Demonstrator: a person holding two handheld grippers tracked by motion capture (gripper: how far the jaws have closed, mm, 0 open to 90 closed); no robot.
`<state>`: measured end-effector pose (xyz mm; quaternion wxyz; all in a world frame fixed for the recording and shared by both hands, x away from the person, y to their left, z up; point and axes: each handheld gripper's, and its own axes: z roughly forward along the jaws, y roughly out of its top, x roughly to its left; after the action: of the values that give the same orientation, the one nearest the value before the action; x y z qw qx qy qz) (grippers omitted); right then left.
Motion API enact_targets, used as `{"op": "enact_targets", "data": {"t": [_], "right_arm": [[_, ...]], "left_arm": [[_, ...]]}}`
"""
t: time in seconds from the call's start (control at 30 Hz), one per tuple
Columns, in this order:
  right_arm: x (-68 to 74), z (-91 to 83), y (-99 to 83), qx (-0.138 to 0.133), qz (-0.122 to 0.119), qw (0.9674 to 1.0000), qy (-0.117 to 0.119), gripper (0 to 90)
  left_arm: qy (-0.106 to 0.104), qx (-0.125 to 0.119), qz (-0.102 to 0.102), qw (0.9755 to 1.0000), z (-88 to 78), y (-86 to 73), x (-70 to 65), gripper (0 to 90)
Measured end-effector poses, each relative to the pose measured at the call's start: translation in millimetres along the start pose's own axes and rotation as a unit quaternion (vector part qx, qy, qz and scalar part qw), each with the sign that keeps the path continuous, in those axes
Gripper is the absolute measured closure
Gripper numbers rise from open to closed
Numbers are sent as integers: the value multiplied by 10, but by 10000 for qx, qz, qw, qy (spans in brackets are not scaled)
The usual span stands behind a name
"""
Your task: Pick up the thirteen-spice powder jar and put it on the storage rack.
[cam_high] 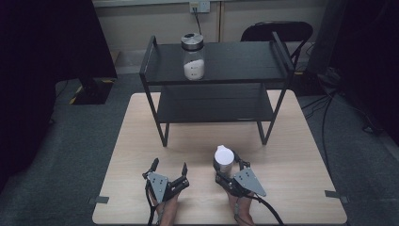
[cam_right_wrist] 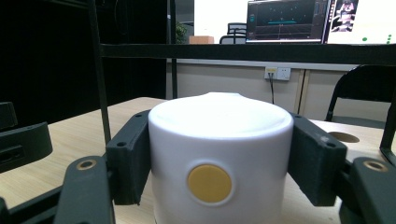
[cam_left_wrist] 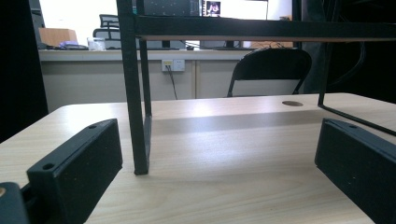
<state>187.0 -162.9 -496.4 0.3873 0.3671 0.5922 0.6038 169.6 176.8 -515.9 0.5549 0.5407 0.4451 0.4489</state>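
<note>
A white-topped container [cam_high: 224, 156] stands on the wooden table [cam_high: 291, 169] near its front edge, in front of the black two-tier rack [cam_high: 235, 61]. My right gripper [cam_high: 229, 165] is shut on it. In the right gripper view both pads [cam_right_wrist: 130, 158] press the sides of the white container [cam_right_wrist: 219, 140], which carries a round yellow dot. My left gripper [cam_high: 169, 165] rests to its left, open with nothing between its jaws. The left gripper [cam_left_wrist: 217, 163] looks at a front leg of the rack [cam_left_wrist: 135, 116]. A glass jar [cam_high: 193, 56] of white powder with a metal lid stands on the rack's top shelf.
The rack's lower shelf [cam_high: 216, 106] is bare. A black chair [cam_high: 276, 32] stands behind the table, and cables [cam_high: 329, 108] trail on the floor at the right. Tape marks [cam_high: 335, 194] sit at the table's front corners.
</note>
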Motion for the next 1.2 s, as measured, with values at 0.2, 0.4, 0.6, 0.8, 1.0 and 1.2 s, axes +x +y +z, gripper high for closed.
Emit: {"op": "enact_targets", "data": {"t": [0.2, 0.4, 0.6, 0.8, 1.0, 1.2], "right_arm": [[-30, -4, 42, 69, 67, 10000, 25, 308], [-43, -17, 91, 110, 19, 9999, 111, 309], [-73, -28, 159, 93, -43, 9997, 202, 309], [-107, -31, 244, 103, -108, 9995, 271, 310], [-126, -46, 327, 95, -181, 9992, 331, 310], [-143, -50, 421, 75, -270, 9989, 382, 310]], "left_arm": [[2, 1, 6, 10000, 0, 1, 0, 3], [2, -1, 4, 10000, 0, 0, 0, 3], [1, -1, 0, 10000, 0, 0, 0, 2], [2, 1, 7, 10000, 0, 0, 0, 1], [4, 1, 6, 10000, 0, 0, 0, 2], [2, 0, 5, 10000, 0, 0, 0, 1]]}}
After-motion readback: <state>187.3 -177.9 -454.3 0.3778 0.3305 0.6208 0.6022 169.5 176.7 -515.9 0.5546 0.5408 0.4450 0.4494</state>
